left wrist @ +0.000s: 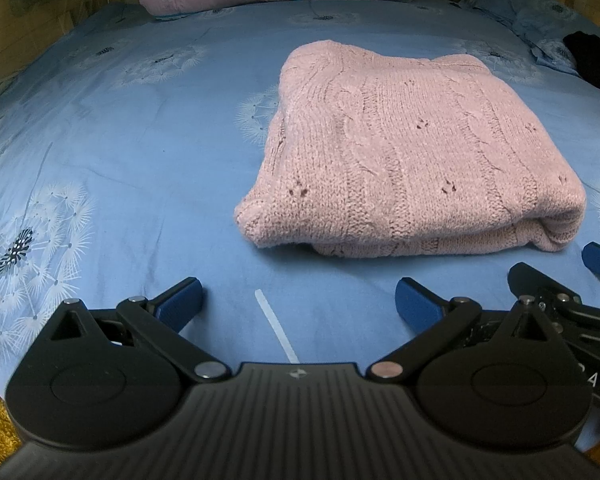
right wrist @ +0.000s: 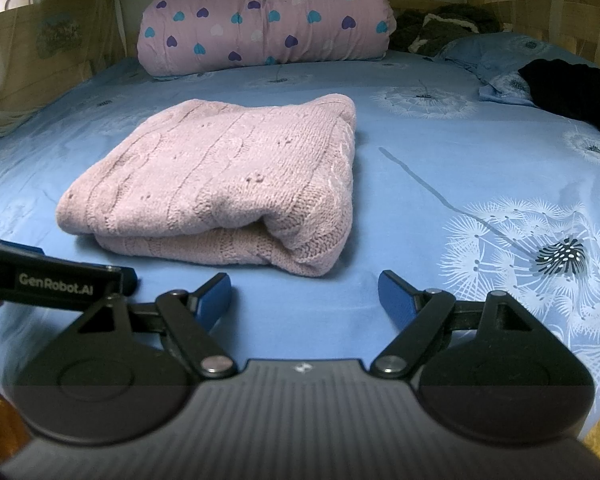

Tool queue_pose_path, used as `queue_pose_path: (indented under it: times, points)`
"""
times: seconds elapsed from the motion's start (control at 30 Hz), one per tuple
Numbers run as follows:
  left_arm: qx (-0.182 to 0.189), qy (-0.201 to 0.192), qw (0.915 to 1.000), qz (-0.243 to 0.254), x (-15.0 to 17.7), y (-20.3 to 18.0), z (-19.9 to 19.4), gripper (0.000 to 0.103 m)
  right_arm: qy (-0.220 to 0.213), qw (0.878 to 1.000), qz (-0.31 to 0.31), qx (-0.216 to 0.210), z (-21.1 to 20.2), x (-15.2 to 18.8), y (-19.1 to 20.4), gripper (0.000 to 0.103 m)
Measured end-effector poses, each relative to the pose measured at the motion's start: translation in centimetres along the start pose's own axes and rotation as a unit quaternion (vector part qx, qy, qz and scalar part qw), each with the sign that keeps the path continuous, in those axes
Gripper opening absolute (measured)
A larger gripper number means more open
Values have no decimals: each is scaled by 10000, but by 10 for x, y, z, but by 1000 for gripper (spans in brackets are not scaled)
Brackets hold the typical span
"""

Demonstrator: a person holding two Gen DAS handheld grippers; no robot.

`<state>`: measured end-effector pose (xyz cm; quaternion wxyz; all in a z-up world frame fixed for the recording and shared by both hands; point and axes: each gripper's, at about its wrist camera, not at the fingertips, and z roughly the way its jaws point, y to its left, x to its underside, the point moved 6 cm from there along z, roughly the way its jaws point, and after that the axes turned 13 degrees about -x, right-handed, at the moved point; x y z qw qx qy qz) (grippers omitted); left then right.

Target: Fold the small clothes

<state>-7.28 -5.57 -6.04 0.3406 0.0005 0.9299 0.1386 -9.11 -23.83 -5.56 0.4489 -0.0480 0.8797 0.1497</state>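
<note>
Blue dandelion-print bed [right wrist: 420, 168], wooden walls [right wrist: 60, 32]

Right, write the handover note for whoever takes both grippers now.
Left gripper: open, empty, short of the sweater.
Right gripper: open, empty, beside the left one.
Pink knit sweater: lies folded in a compact stack on the blue bedsheet, touched by neither gripper.
Done: this sweater looks folded.
Left: a dark garment lies at the bed's far right; whether it needs folding is unclear.
</note>
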Motion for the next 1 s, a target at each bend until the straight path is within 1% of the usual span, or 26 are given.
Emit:
queue_pose_path:
  times: [1.0]
  points:
    - [-6, -41, 10000, 27, 3, 2, -2, 103, -4, 10000, -6, -1, 1, 0, 1, 82]
